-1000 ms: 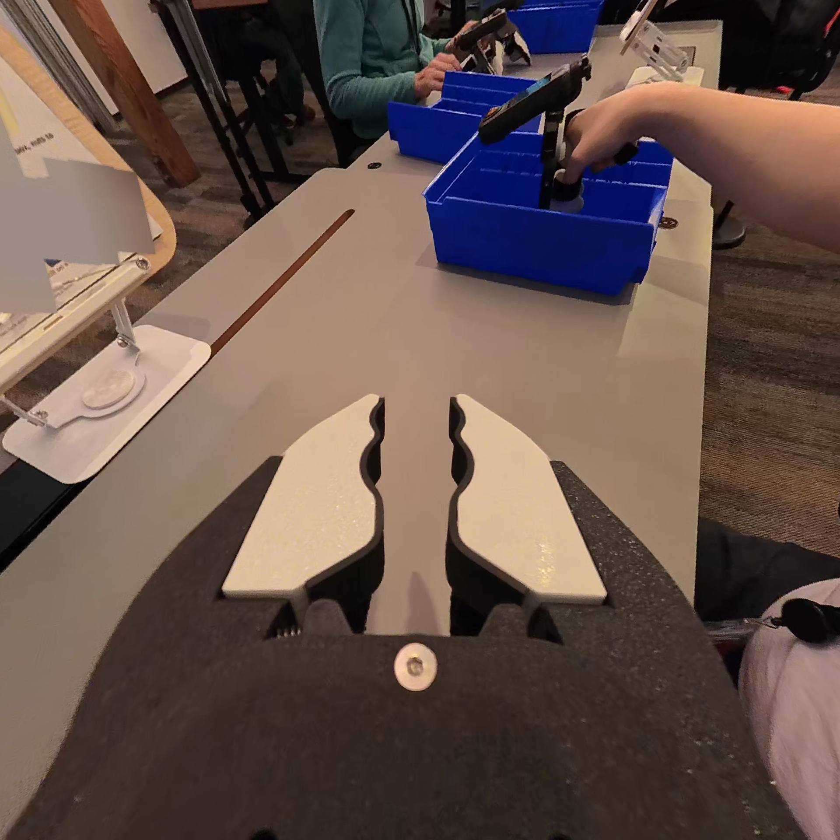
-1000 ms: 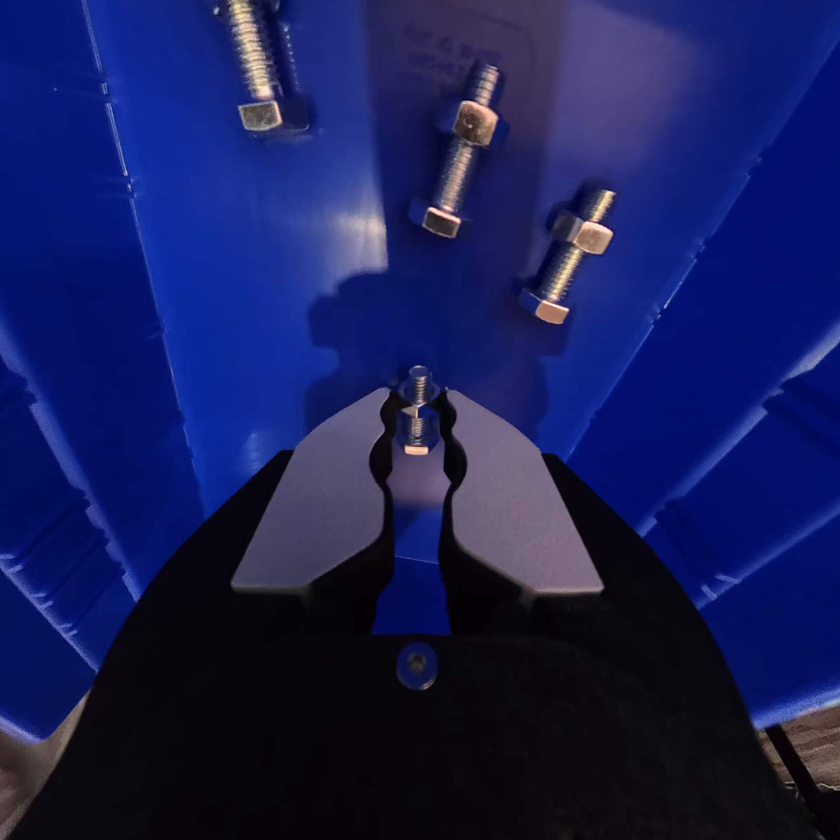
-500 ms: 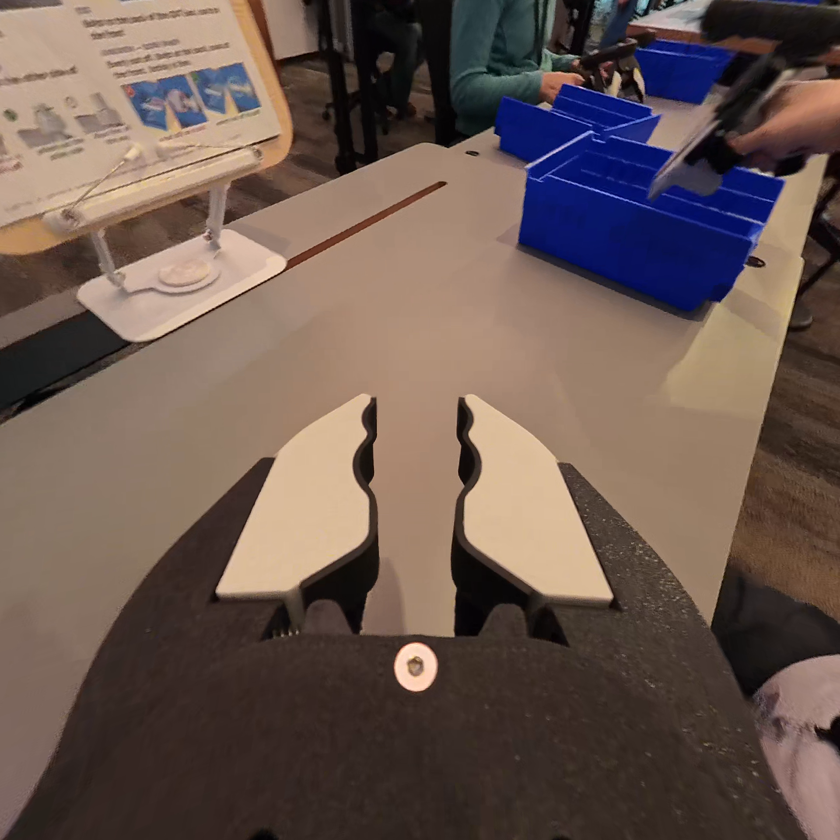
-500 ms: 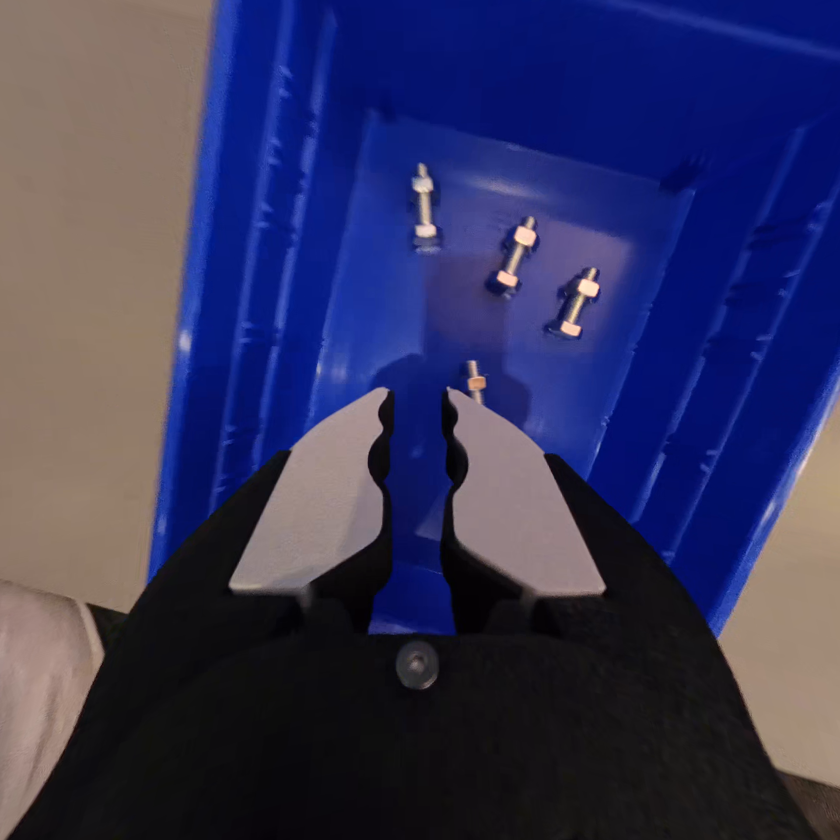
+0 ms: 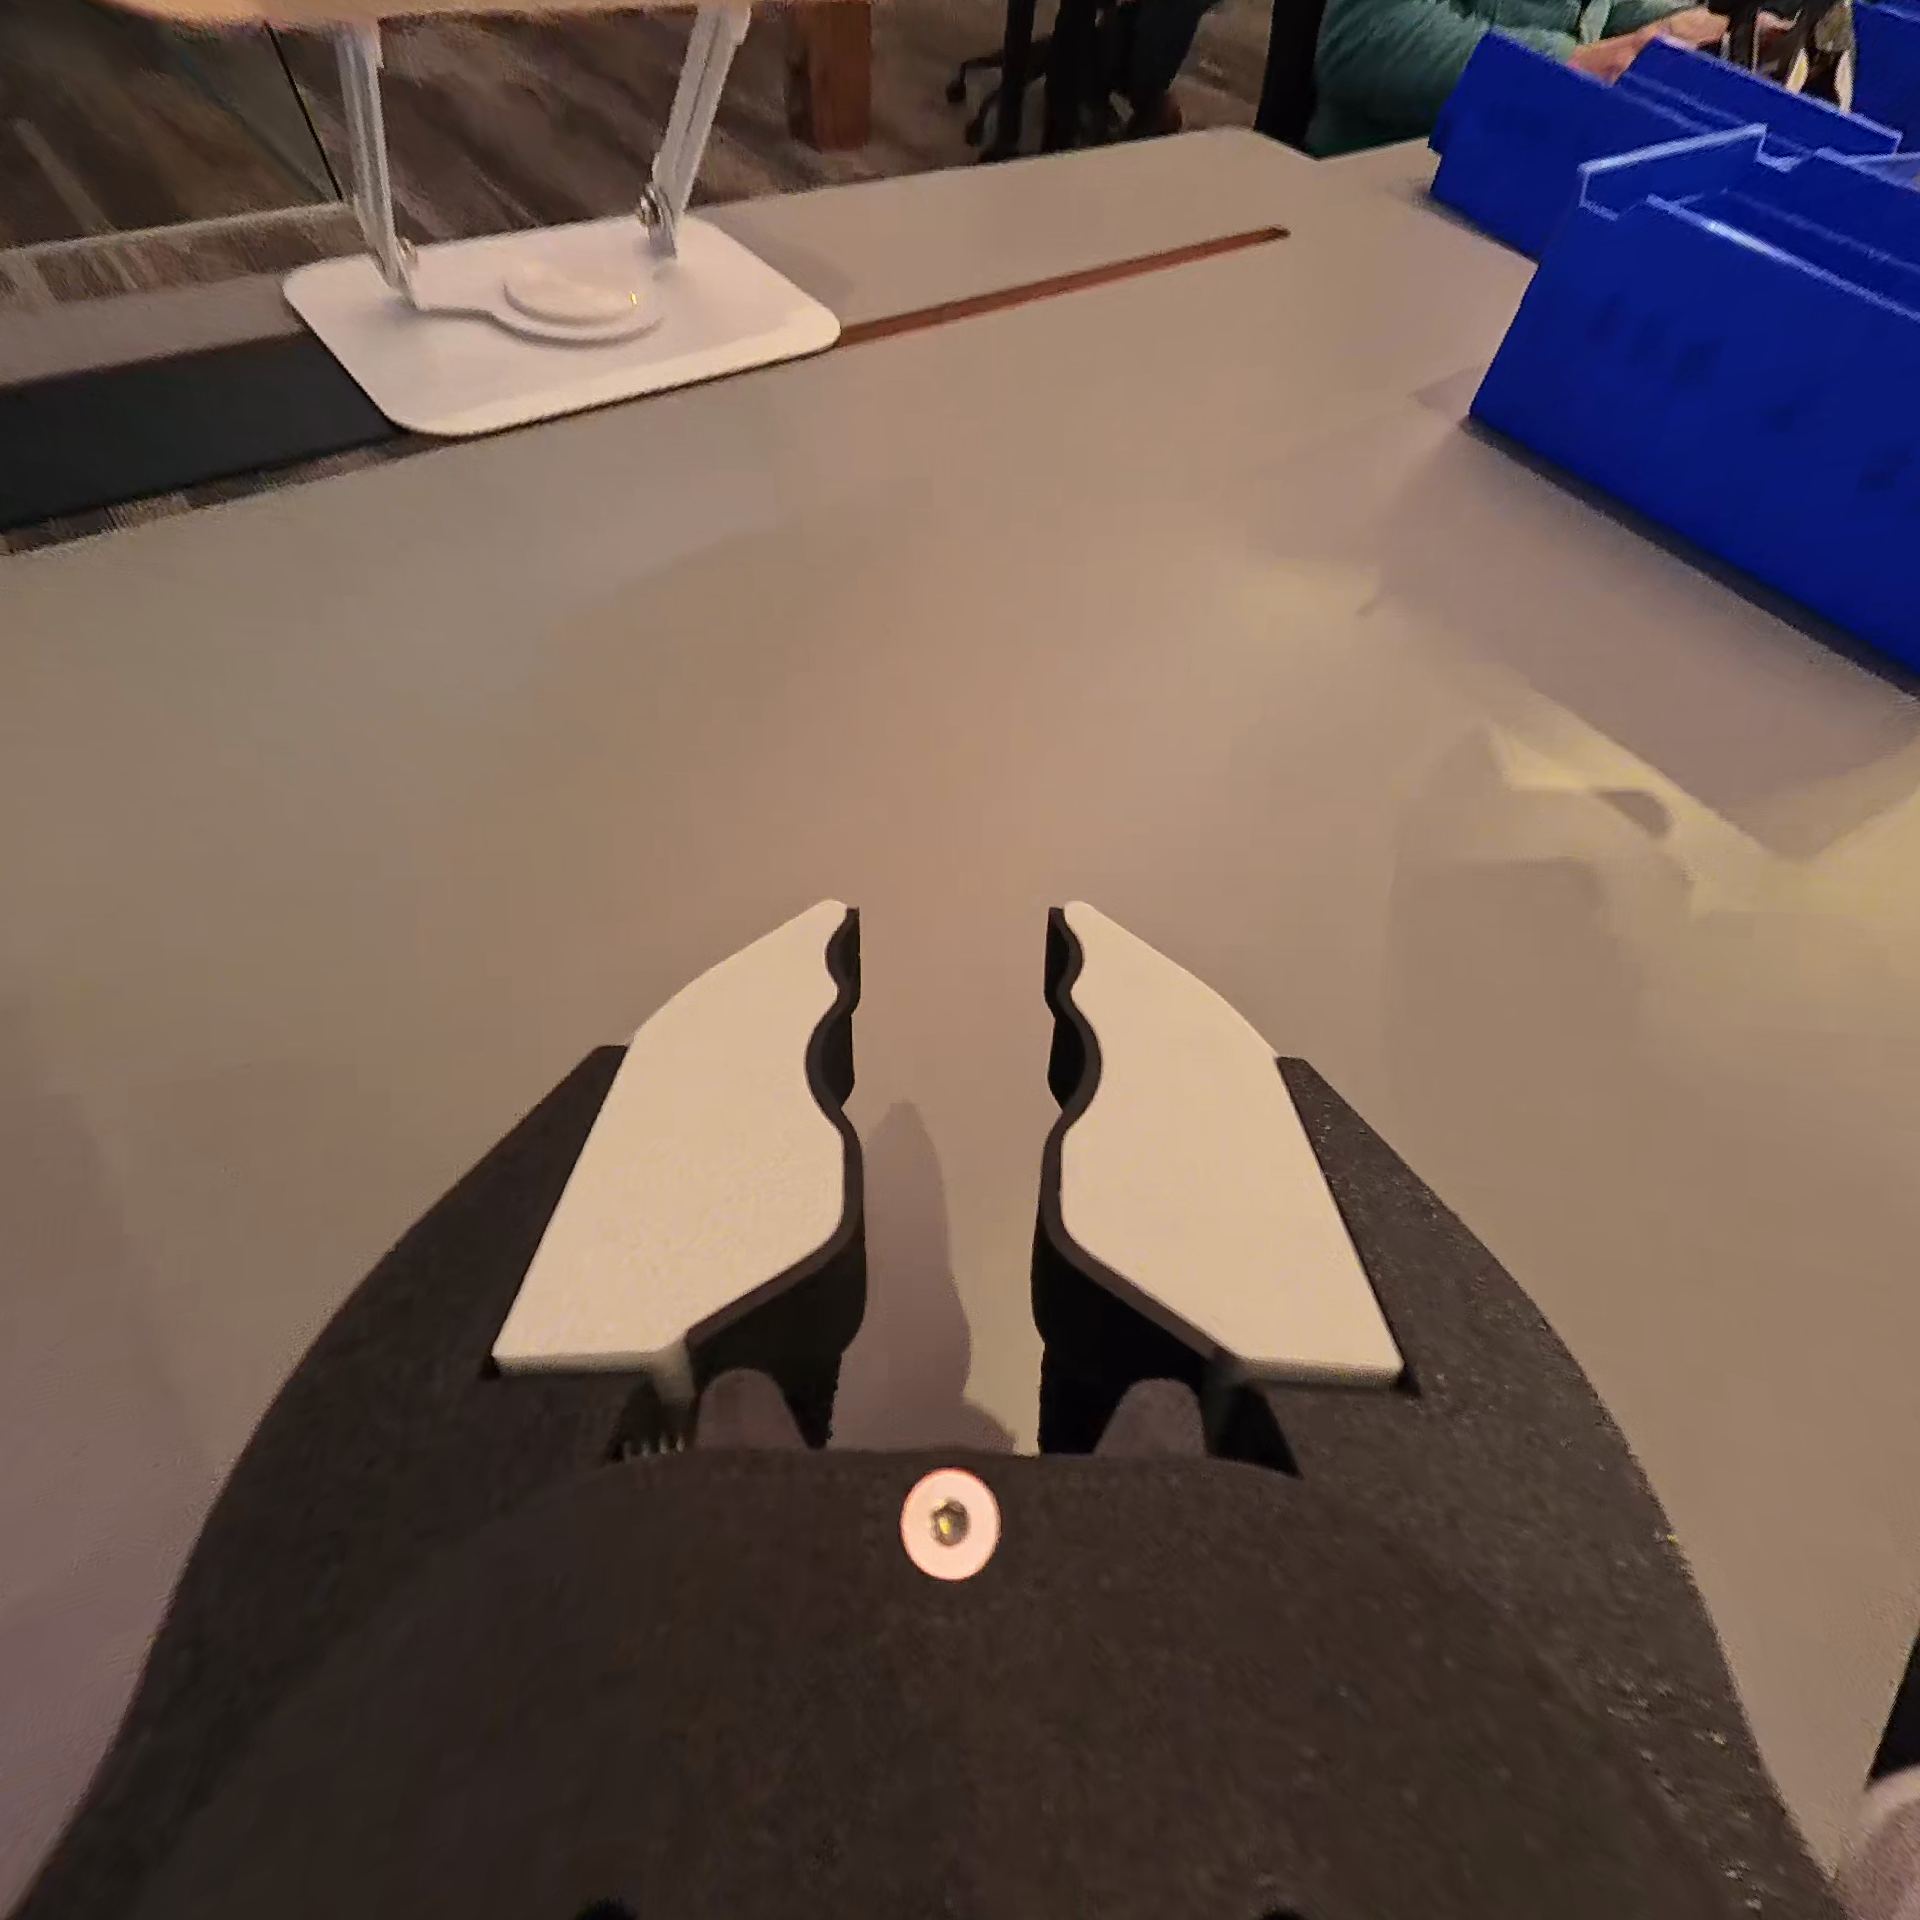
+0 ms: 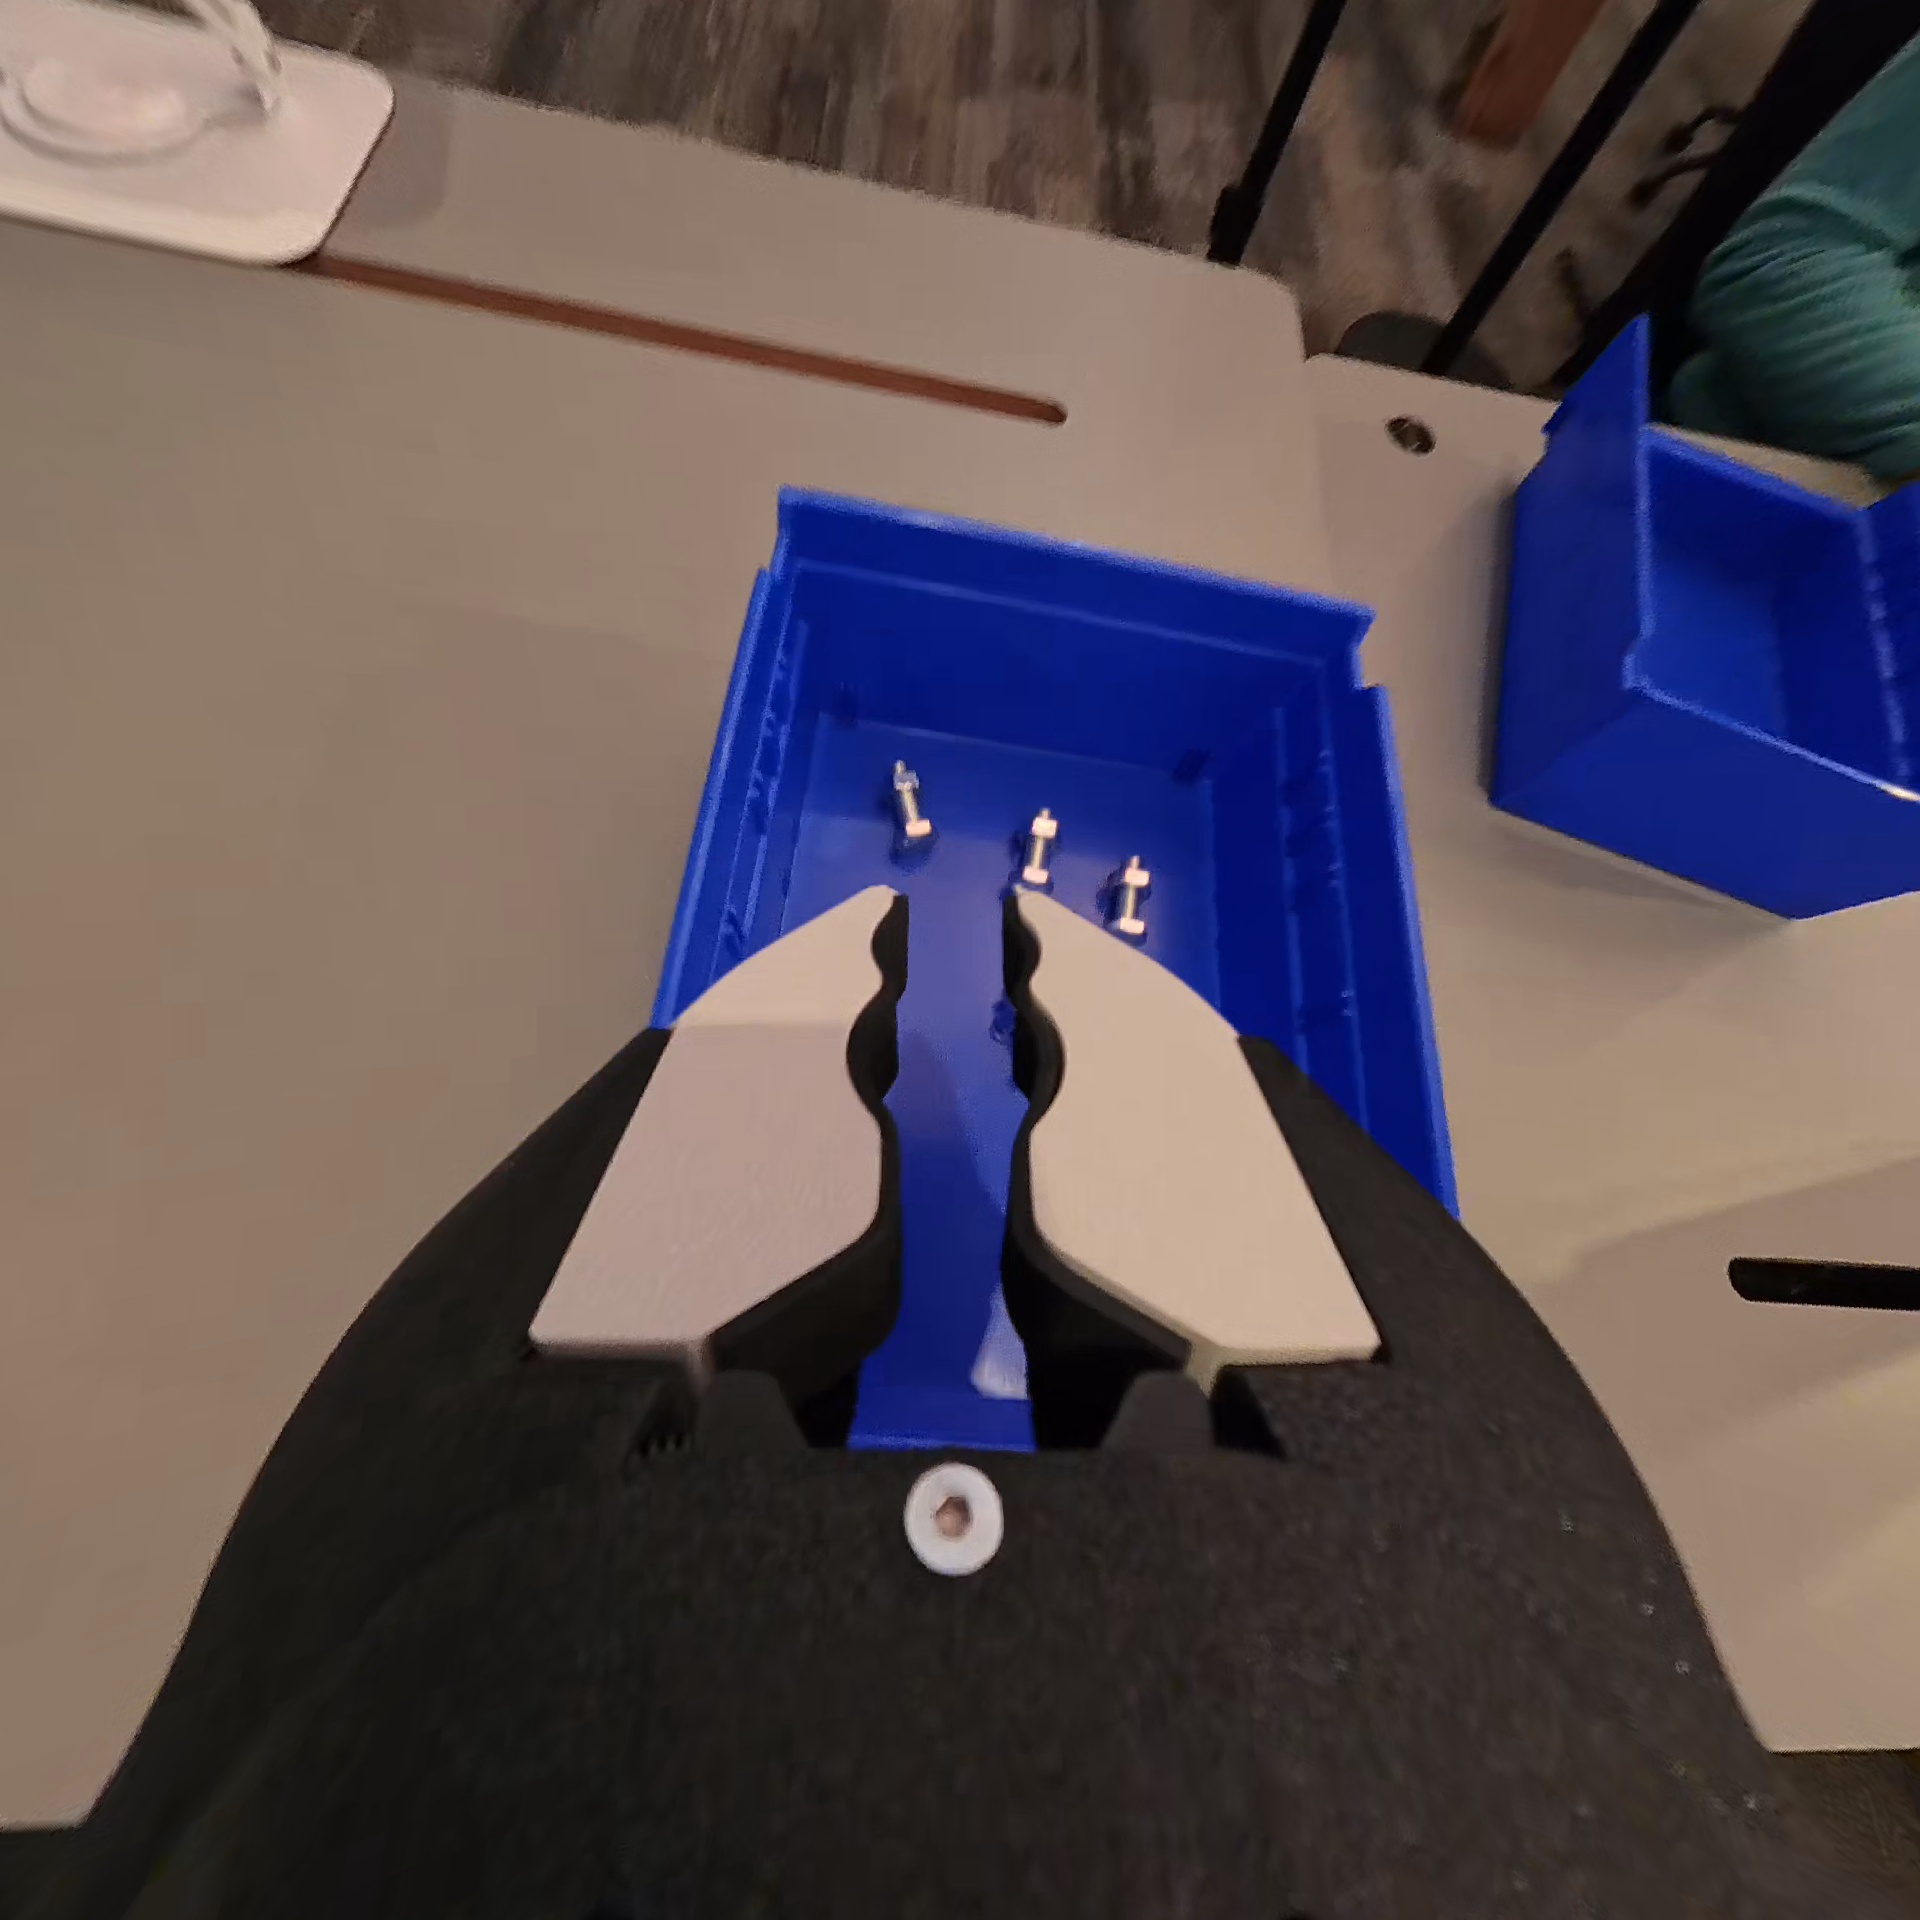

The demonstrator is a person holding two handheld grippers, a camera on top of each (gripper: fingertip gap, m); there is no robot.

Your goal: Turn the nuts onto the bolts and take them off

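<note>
In the right wrist view a blue bin [image 6: 1392, 935] stands on the grey table [image 6: 364, 727]. Three silver bolts with nuts on them [image 6: 912, 805] [image 6: 1039, 847] [image 6: 1130, 894] lie on its floor. My right gripper [image 6: 954, 904] hovers well above the bin, narrowly open, with nothing between its fingers. A small dark shape at the right finger's inner edge cannot be made out. My left gripper [image 5: 951, 914] is open and empty, low over bare table. The bin [image 5: 1714, 416] is to its far right.
A white stand base [image 5: 561, 322] sits at the table's far left, also in the right wrist view [image 6: 156, 135]. A brown slot [image 6: 675, 332] runs along the table. A second blue bin [image 6: 1714, 727] stands to the right, near a person's teal sleeve [image 6: 1818, 312]. The grippers' ends are close to 55 cm from one another.
My right gripper let go of the bolt it held inside the bin and has risen high above it. My left gripper has swung left, so the bin moved to its right edge.
</note>
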